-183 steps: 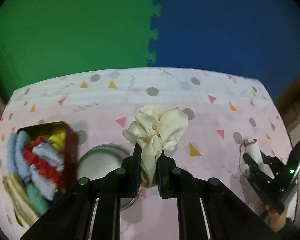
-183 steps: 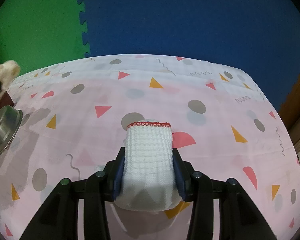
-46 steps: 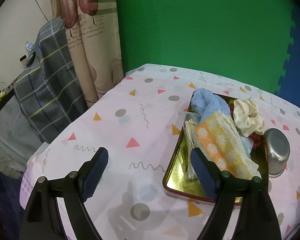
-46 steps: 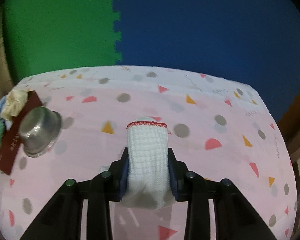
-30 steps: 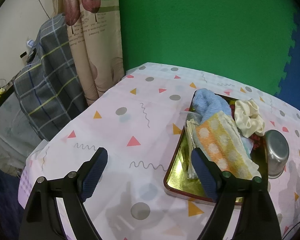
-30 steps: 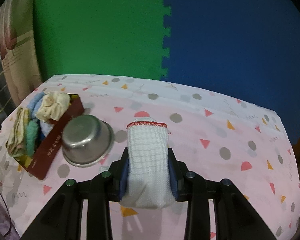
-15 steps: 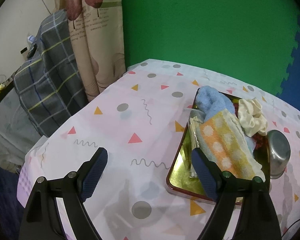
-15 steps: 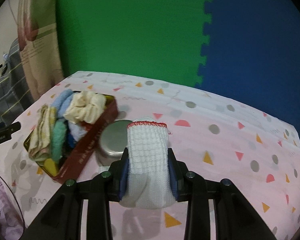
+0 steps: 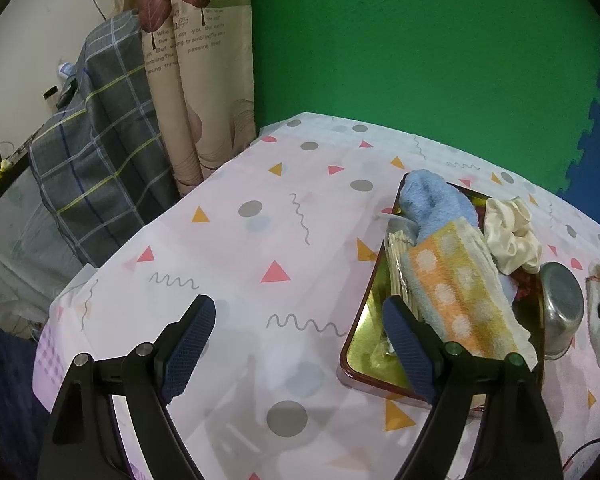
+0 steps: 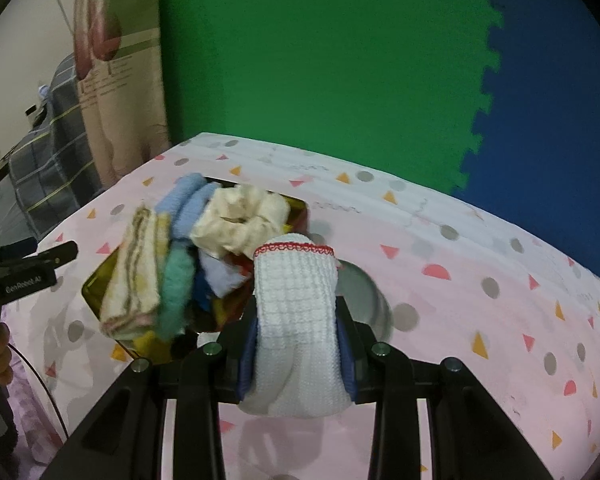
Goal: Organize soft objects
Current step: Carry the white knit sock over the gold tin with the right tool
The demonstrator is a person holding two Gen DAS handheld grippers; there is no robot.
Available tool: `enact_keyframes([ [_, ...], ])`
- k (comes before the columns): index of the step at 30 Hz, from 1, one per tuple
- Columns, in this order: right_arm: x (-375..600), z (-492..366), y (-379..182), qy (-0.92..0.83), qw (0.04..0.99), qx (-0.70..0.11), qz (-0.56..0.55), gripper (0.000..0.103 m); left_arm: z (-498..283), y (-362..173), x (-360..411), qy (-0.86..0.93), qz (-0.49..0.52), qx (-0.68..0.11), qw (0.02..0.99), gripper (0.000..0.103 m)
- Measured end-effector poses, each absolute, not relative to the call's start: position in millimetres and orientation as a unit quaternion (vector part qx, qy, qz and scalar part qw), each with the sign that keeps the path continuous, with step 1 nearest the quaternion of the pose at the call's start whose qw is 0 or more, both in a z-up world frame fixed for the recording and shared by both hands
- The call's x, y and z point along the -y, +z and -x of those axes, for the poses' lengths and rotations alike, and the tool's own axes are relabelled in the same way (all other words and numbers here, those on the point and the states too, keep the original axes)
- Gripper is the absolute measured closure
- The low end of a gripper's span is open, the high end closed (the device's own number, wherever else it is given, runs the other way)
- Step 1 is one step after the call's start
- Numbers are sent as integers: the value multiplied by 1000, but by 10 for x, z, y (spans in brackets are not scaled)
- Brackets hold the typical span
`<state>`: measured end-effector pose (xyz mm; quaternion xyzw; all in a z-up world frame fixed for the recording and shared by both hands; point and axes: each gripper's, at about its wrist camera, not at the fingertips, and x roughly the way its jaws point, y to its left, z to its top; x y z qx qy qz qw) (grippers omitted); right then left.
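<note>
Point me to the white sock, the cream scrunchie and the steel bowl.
white sock [image 10: 296,300], right wrist view, ribbed middle.
cream scrunchie [image 9: 510,236], left wrist view, folds at centre.
steel bowl [image 9: 562,304], left wrist view, outer wall.

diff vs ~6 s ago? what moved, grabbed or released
The left gripper let go of the cream scrunchie, which now lies in the tin tray on the other cloths; its jaws stand open and empty. The right gripper has carried the white knit sock from open table toward the tray, over the steel bowl. Unchanged: right grip on the sock, bowl beside the tray.
</note>
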<state>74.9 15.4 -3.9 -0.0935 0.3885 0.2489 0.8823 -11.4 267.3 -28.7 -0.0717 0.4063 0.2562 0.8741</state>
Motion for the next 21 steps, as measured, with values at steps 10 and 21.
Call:
enact_keyframes([
  [10,-572,-766,-58,275,873,-388,114,69,120,-289,-2690,257,73,-406,874,20],
  [21,-901,-874,-171,276,865,-396,134,69,137,-282,-2723,260,80,-404,873,20],
])
